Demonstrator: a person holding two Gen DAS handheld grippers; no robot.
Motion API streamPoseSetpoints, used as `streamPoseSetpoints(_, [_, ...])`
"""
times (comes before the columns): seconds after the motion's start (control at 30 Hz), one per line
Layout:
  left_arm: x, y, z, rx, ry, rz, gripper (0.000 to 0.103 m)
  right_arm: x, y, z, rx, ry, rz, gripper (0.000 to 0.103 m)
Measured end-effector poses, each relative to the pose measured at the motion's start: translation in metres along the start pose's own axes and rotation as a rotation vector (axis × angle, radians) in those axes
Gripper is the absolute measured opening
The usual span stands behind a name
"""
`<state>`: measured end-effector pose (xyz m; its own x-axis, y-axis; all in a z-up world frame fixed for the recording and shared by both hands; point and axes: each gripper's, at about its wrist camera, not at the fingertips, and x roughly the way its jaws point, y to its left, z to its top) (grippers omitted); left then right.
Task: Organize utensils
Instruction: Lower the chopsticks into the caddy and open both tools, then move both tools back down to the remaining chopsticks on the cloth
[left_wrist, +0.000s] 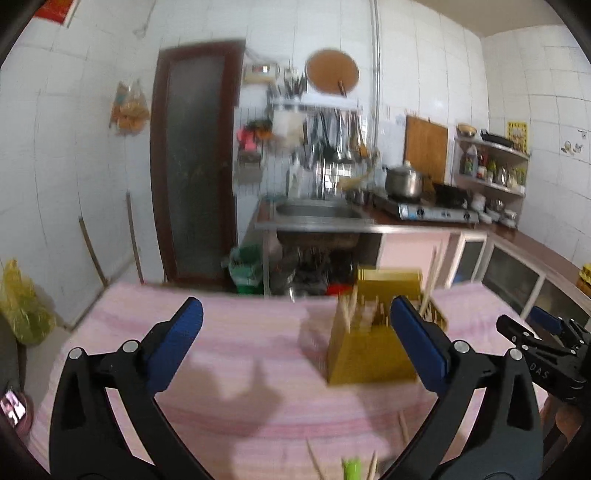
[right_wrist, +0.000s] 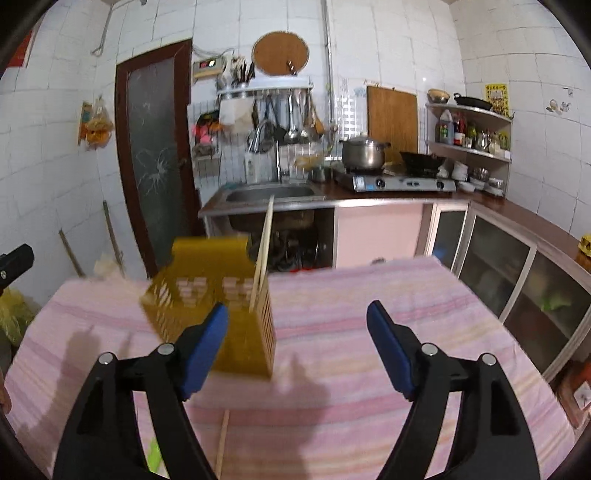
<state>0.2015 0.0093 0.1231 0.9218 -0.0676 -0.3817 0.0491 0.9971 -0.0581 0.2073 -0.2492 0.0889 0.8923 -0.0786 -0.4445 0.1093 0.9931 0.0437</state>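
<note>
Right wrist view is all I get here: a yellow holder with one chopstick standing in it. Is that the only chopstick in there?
Observer: No. The left view shows more chopsticks at the yellow holder's other side.
Operator: Where's the other hand-held gripper?
Observer: The left hand-held gripper is open, with the holder by its right finger.
Operator: Anything loose on the cloth?
Observer: Yes, chopstick tips and something green near the front edge.

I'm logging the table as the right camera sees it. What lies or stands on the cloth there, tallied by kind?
Holder: 1
Chopsticks: 2, one standing in the holder, one lying on the cloth at
Green item: 1
Total: 4
</note>
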Motion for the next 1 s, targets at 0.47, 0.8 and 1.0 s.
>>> streamPoseSetpoints(0.47, [0.034, 0.023, -0.108, -0.040, 0.216, 0.066, 0.098, 0.016, 0.034, -0.105, -0.036, 0.153, 0.015, 0.076])
streamPoseSetpoints(0.8, [0.062, 0.032, -0.137, -0.059, 0.324, 0.080, 0.098, 0.038, 0.045, -0.121, -0.085, 0.246, -0.007, 0.076])
streamPoseSetpoints(1.0, [0.078, 0.029, -0.144, -0.088, 0.390, 0.069, 0.098, 0.057, 0.055, -0.122, -0.090, 0.320, 0.009, 0.076])
